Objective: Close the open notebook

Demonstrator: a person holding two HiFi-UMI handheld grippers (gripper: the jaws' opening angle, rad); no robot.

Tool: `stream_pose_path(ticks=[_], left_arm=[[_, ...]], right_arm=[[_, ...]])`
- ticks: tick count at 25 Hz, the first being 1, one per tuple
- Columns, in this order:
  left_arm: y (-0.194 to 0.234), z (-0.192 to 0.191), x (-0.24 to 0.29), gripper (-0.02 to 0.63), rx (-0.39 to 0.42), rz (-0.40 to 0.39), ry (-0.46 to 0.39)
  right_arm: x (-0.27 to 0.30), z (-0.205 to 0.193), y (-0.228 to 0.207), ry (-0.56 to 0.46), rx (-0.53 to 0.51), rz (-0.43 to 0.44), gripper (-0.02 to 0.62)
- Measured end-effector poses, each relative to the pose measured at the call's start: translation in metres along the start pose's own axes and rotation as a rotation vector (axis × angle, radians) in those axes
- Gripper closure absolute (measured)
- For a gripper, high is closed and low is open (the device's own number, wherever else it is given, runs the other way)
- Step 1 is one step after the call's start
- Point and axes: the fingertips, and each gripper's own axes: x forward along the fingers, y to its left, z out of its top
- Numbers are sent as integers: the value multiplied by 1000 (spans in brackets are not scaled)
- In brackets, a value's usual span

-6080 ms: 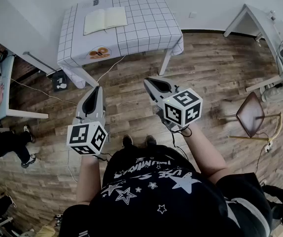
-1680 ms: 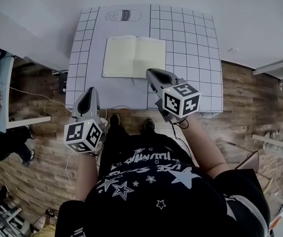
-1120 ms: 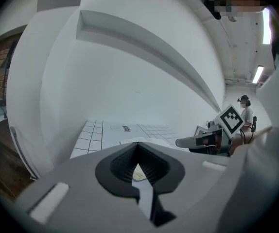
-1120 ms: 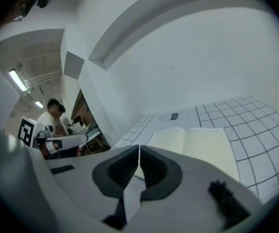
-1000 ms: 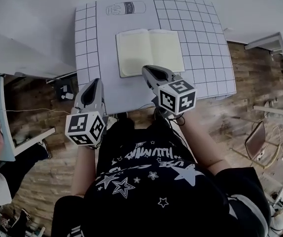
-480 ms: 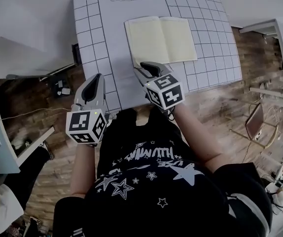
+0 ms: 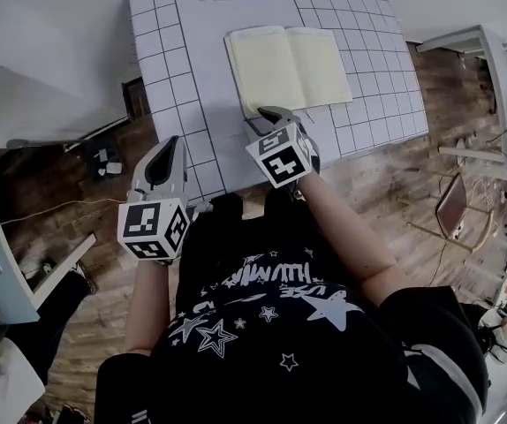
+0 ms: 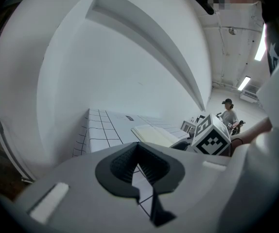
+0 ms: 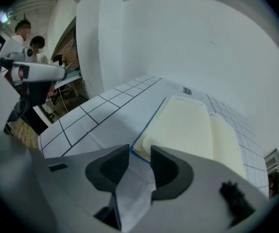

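Two grippers lead in: nearest, our left gripper [image 7: 171, 144] hangs with jaws together above the near edge of the table [image 7: 178, 78]. Our right gripper [image 7: 268, 116], jaws just opened wide, frames the near-left corner of the notebook [image 7: 284, 64] without pressing it. It lies open, spine running away from us, pages spread crosswise.

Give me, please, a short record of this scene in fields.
Notebook: open, lying flat on the table, cream pages up.
Right hand-held gripper: at the notebook's near left corner. Its jaws are apart and have just been opening. The corner lies in line with the gap but is not gripped.
Left hand-held gripper: by the table's left edge, jaws together, empty.
Task state: notebook not yet closed.
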Motion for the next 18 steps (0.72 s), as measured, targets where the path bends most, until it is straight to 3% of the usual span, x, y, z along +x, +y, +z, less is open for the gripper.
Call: stream_pose_path(ticks=[8,9,10,12,18], left_arm=[[5,-1,-2,597,-6,14,5],[5,0,-2,597,-6,16,3],[4,1,-1,597,-5,17,1],[3,3,0,597,-2,17,-2],[-5,6,6,597,25,2,6]], right_arm=[[5,1,5,44,-83,12,482],[5,1,4,47,-98,11,492],[5,0,3,51,-119,8,563],[5,0,2,58,-152,8,565],[-5,6,-1,-2,-84,34,571]])
